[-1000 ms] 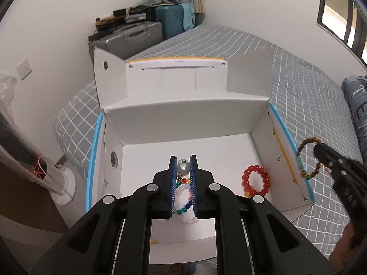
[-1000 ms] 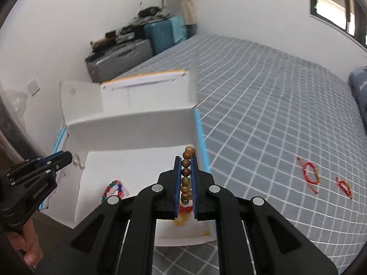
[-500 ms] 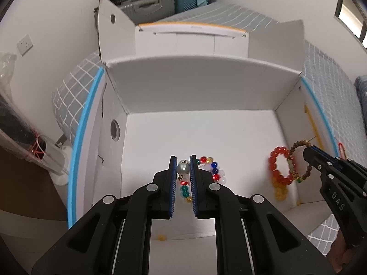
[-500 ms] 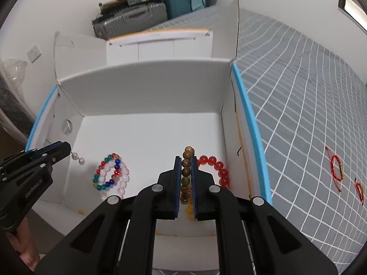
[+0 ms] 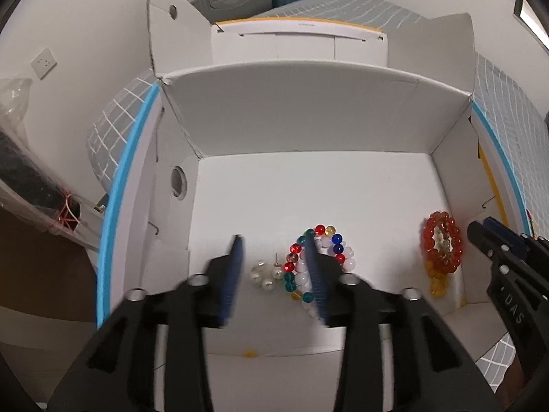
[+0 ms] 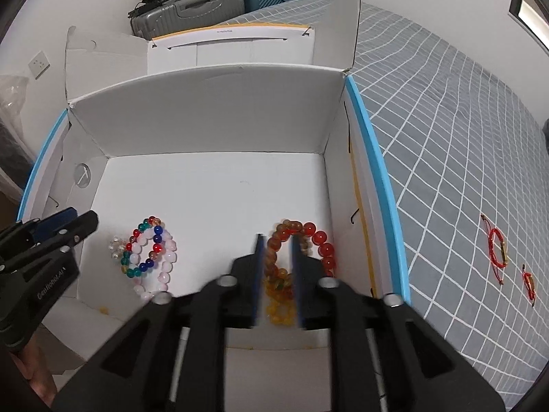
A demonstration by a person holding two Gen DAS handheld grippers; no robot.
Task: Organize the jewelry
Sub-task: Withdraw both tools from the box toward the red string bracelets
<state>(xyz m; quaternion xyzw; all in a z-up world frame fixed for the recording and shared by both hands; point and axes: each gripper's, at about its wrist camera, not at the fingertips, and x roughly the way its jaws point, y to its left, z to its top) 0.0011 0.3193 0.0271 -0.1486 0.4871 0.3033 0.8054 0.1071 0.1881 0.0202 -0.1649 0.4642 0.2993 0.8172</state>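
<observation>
Two grippers just opening | left gripper [image 5: 274,267] astride pearl earring [image 5: 265,274] | right gripper [image 6: 278,271] astride brown bracelet [image 6: 274,257]

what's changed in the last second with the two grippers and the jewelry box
Both grippers came down into the white box and their jaws have just been opening: the left gripper released the pearl earring, the right gripper the brown bead bracelet. The multicolored bracelet stayed put.

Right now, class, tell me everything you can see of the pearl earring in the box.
The pearl earring is a small cluster of glossy white beads with a thin metal post sticking up. It lies on the white floor of the box, beside the multicoloured bracelet, between the left gripper fingers, whose jaws have just been opening and do not touch it.
</observation>
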